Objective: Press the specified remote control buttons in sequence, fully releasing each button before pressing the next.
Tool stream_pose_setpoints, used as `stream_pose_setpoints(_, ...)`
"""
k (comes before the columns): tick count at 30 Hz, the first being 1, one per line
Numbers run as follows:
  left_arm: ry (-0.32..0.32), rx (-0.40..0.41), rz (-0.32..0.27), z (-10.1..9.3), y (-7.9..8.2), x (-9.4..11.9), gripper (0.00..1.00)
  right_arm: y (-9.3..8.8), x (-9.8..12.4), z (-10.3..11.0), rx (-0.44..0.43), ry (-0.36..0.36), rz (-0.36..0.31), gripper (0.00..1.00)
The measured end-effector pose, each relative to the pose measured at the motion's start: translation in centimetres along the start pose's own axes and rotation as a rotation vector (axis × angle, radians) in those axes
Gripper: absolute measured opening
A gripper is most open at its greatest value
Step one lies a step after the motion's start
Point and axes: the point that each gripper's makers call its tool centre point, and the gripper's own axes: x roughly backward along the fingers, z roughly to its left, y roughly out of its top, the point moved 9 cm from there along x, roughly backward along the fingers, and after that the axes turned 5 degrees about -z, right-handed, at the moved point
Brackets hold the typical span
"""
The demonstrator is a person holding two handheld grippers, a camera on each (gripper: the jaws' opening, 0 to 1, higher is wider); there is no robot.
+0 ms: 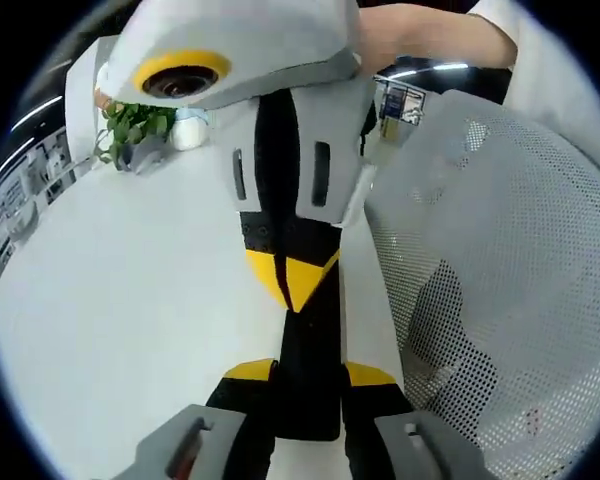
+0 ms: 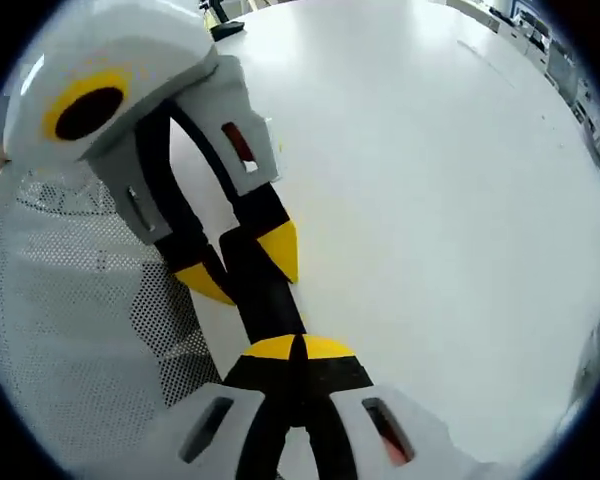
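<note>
remote control (image 1: pixel 310 340): slim black bar, matte and stiff, probably light plastic. Buttons too dark to make out.
where: held off the table between the jaws of the left gripper (image 1: pixel 310 375), running forward from them to the tip of the right gripper (image 1: pixel 290 280).
left tongs: clamped on the remote's two long edges, yellow pads on either side.
right tongs: jaws closed together into one yellow point, holding nothing; the point meets the remote's face, or is just off it. Cannot tell which.
handling (judgement): smooth narrow edges could slide or twist under a push; grip mid-length on the edges and press square to the face.
table (image 1: pixel 130 300): white, smooth, flat, beneath both tongs.
chair (image 1: pixel 500 260): pale perforated mesh, curved, just beside the tongs.
plant (image 1: pixel 130 125): small, leafy, green, far beyond the right gripper.
</note>
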Motion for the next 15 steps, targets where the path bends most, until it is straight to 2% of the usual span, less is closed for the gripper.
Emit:
stream_pose_setpoints(7,-0.003,0.0,-0.012,0.0,-0.1,-0.1,0.25,-1.1,0.1,0.7,0.012,-0.043,-0.124,0.0)
stream_pose_setpoints(9,-0.003,0.003,-0.018,0.0,-0.2,0.0,0.25,-1.1,0.1,1.0,0.073,-0.081,-0.175,0.0)
stream_pose_setpoints(10,-0.003,0.005,-0.021,0.0,-0.2,0.0,0.25,-1.2,-0.1,1.3,0.177,-0.13,-0.217,0.0)
stream_pose_setpoints(11,-0.002,0.008,-0.025,0.0,-0.2,-0.1,0.25,-1.3,0.0,1.5,0.208,-0.149,-0.229,0.0)
stream_pose_setpoints(15,-0.002,0.014,-0.034,0.0,-0.3,0.0,0.25,-1.7,0.0,2.0,0.214,-0.179,-0.237,0.0)
